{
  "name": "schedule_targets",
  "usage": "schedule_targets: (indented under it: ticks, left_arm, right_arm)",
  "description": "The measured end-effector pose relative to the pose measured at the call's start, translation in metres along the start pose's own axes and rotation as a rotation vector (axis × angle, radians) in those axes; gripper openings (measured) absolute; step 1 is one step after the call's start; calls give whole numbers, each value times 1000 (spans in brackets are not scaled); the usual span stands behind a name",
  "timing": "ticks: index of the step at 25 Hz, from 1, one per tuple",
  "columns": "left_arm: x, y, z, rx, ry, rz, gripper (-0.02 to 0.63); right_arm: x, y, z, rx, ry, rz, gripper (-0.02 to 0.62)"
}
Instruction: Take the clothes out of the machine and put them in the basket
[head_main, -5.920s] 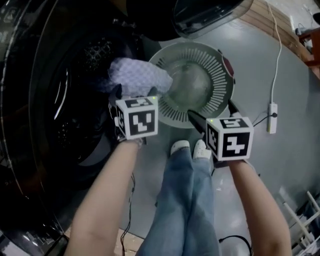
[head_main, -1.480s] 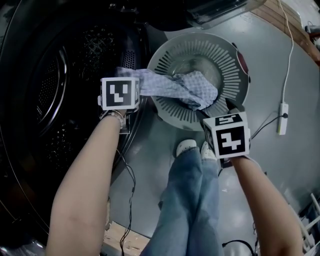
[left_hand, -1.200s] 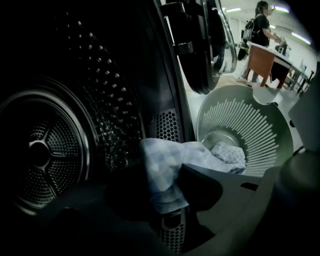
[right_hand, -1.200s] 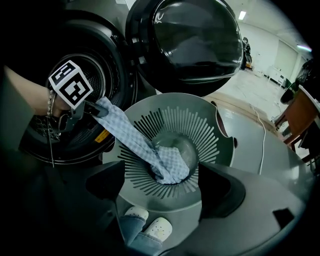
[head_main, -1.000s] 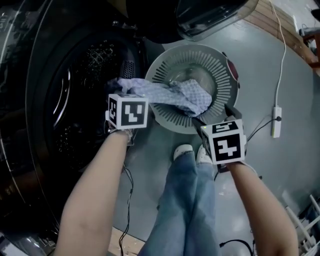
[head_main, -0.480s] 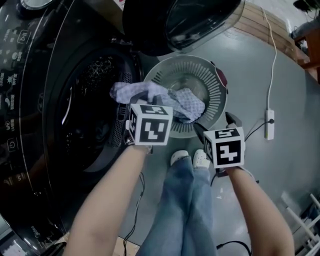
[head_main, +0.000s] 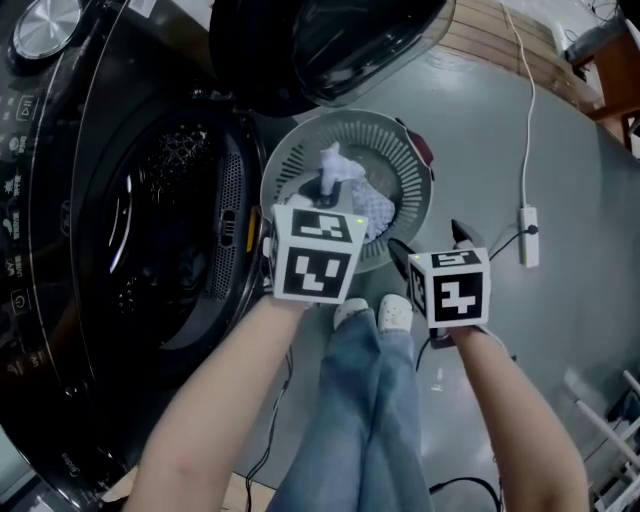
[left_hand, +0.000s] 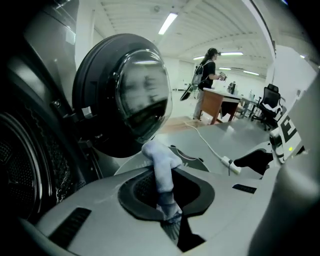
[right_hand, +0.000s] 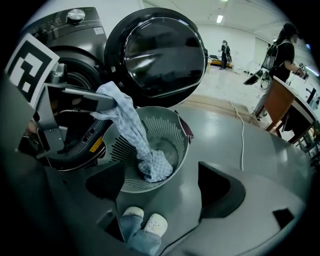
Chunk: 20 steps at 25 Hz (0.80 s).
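Because the washing machine takes the whole left side of the head view, it is the first thing to notice. Its drum is dark, and I cannot tell if more clothes lie inside. Its round door stands open above the basket, which sits on the grey floor just beside the machine's mouth.

The cloth, pale with a fine check, is out of the machine. Its lower end lies on the bottom of the basket, and its upper end hangs from the left gripper. This gripper is clenched on the cloth; in the left gripper view the fabric rises as a narrow roll from between the closed jaws. The right gripper is near the basket's rim on the person's side, with its jaws wide apart and nothing between them.

I judge that the step in hand is the placing of this cloth in the basket, and it is almost complete. The next move calls for the left jaws to open while they are over the middle of the basket, so that the upper end falls inside and not over the rim.
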<state>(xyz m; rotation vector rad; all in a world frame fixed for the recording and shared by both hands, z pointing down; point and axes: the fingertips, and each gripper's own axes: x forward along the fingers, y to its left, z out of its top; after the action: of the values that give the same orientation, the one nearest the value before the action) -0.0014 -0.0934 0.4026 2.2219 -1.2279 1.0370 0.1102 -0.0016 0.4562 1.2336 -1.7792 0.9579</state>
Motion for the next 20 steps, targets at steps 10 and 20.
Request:
schedule_targets:
  ticks: [10,20]
  left_arm:
    - [5,0,-5,-100,38,-21,35]
    - [12,29,-26,-94,80,81,467]
  right_arm:
    - [-2,-12,0,28,-18,-44,438]
    - [8,-3,19,1,-31,-35,438]
